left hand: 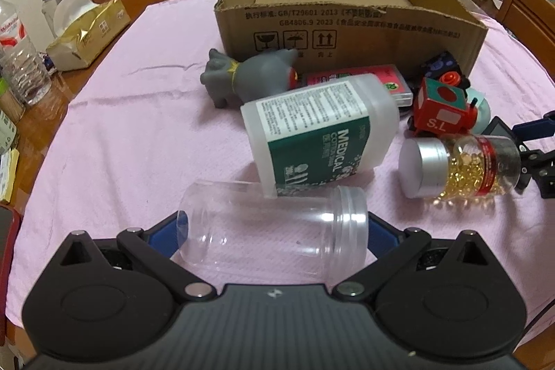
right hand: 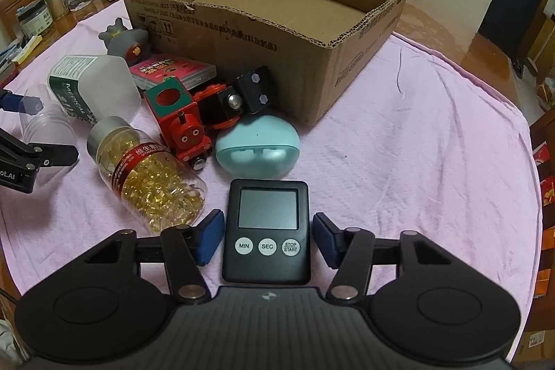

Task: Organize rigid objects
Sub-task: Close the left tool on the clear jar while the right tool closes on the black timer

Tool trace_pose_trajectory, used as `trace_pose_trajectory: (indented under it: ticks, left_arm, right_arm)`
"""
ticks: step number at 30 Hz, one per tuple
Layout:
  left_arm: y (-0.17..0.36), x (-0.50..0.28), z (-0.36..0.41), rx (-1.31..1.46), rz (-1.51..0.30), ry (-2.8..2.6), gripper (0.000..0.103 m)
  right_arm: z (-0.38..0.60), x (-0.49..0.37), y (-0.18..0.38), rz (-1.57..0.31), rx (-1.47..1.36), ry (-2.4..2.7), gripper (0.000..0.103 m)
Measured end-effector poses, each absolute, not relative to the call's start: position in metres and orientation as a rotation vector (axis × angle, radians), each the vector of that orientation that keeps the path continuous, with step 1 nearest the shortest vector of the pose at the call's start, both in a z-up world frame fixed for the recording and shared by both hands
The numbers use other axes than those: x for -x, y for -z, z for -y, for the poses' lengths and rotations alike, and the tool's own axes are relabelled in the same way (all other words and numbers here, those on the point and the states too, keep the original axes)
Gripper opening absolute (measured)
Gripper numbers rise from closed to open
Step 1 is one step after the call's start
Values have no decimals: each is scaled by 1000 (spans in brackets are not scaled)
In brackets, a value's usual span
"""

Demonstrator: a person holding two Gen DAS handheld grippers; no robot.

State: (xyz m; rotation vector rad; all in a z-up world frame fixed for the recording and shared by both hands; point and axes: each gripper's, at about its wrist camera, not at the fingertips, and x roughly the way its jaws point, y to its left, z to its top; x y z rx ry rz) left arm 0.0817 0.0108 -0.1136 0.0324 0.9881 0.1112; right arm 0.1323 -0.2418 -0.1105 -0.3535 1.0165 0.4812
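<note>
The open cardboard box point(right hand: 277, 33) sits at the back of the pink tablecloth point(right hand: 416, 134), with nothing visible inside it; every object lies in front of it. Biggest of them is the white medical cotton bottle point(left hand: 319, 130), on its side, leaning over the clear plastic jar point(left hand: 274, 231). The left gripper point(left hand: 274, 231) straddles that jar lengthwise with its blue pads at both ends, apparently touching, though a firm pinch cannot be confirmed. Lifting it could roll the cotton bottle, and the smooth jar may slip or twist out. Beside it lie the vitamin capsule bottle point(right hand: 149, 172), the red toy train point(right hand: 184, 120) and the teal earbud case point(right hand: 256, 151). The right gripper point(right hand: 267, 238) stands spread around the black digital timer point(right hand: 266, 231), clear of both edges. Closing off-centre could skid the flat timer across the cloth or nudge the capsule bottle just beside the left pad.
</note>
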Motion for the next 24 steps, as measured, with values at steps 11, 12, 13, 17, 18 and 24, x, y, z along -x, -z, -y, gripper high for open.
trace_pose_trajectory:
  ticks: [11,12,13,17,18,24]
  left_arm:
    - [105,-80,-15,-32,-983,-111,102]
    - [105,-80,-16,-29,-985,-109,100]
    - [104,-80,-17,-22,-987,-104,99]
    - [104,-80,-18,7,-1001,-91,93]
    - [104,-80,-19,15,-1005,-91,93]
    - [102,-82,-22,28,-1021,-78,93]
  right_arm:
    - [235,-131,111,-1022,373,-456,58]
    - [236,-131,111,-1024,369,-452,59]
    - [237,-131,111,-1026,364,-447,59]
    - [238,-132,111,-1033,347,-432,60]
    - [237,-132,112,-1033,347,-428,60]
    - [235,-131,110,-1038,347,-421,57]
